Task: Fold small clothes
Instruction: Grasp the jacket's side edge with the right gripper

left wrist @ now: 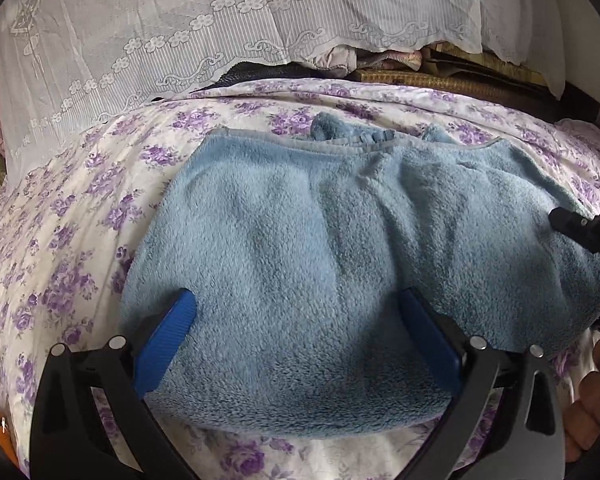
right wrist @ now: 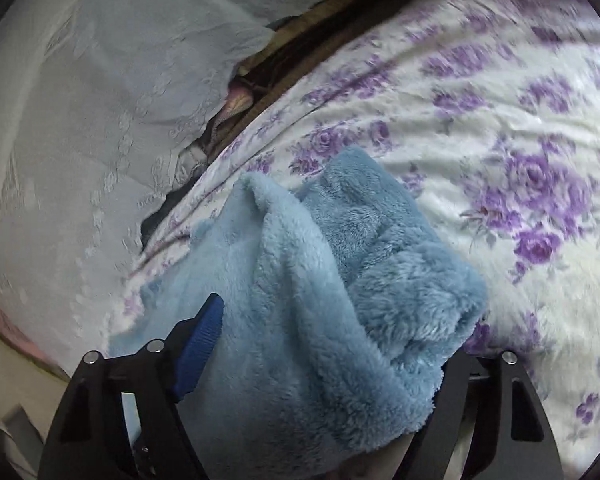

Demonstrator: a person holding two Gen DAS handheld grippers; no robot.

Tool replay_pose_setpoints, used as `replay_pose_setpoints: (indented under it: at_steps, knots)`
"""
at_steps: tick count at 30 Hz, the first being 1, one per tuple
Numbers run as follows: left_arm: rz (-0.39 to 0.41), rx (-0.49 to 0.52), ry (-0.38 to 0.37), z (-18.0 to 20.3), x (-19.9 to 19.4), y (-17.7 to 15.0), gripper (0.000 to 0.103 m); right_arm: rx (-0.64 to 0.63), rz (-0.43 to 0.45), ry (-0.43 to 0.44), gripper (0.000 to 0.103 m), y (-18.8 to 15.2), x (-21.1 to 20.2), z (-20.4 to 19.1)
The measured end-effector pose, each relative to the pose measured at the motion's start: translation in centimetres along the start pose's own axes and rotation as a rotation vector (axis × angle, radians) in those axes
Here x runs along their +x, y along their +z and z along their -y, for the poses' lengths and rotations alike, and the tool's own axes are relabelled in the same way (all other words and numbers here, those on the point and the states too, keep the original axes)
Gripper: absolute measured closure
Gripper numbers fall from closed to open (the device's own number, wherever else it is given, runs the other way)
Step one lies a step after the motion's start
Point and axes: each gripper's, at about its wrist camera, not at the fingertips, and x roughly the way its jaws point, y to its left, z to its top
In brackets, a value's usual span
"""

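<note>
Blue fleece (left wrist: 300, 248) on the bed, both claws in it.

The fleece lies spread on your floral bedsheet (left wrist: 60, 240), its hem towards the lace cloth (left wrist: 140, 40) behind. Your left claw (left wrist: 296, 320) stands spread, blue pads either side of the fleece's near edge. Your right claw (right wrist: 332, 344) gapes wide too, a bunched fold of fleece heaped between its fingers; whether they press it I cannot tell.

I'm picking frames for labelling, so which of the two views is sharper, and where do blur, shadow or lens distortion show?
Left wrist view: sharp; fluffy blue fleece garment crisp, a soft shadow across its near part, purple-flowered bedsheet bowed by the fisheye, dark corners. Right wrist view: motion-smeared, worst on the bedsheet's flowers and the white lace cloth; the fleece reads fairly clearly.
</note>
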Motion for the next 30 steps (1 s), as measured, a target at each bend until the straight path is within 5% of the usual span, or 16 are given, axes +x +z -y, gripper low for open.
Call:
replay_pose_setpoints:
  at_steps: [11,18,30]
  knots:
    - [0.003,0.006,0.005,0.1,0.0,-0.1,0.004,-0.016,0.000,0.011,0.049,0.1,-0.1,0.7]
    - [0.000,0.006,-0.001,0.0,0.0,-0.4,0.004,-0.008,-0.036,0.044,0.047,0.1,1.0,1.1]
    - [-0.001,0.007,-0.003,-0.1,0.1,-0.4,0.004,-0.022,-0.015,0.194,0.015,0.3,0.7,0.6]
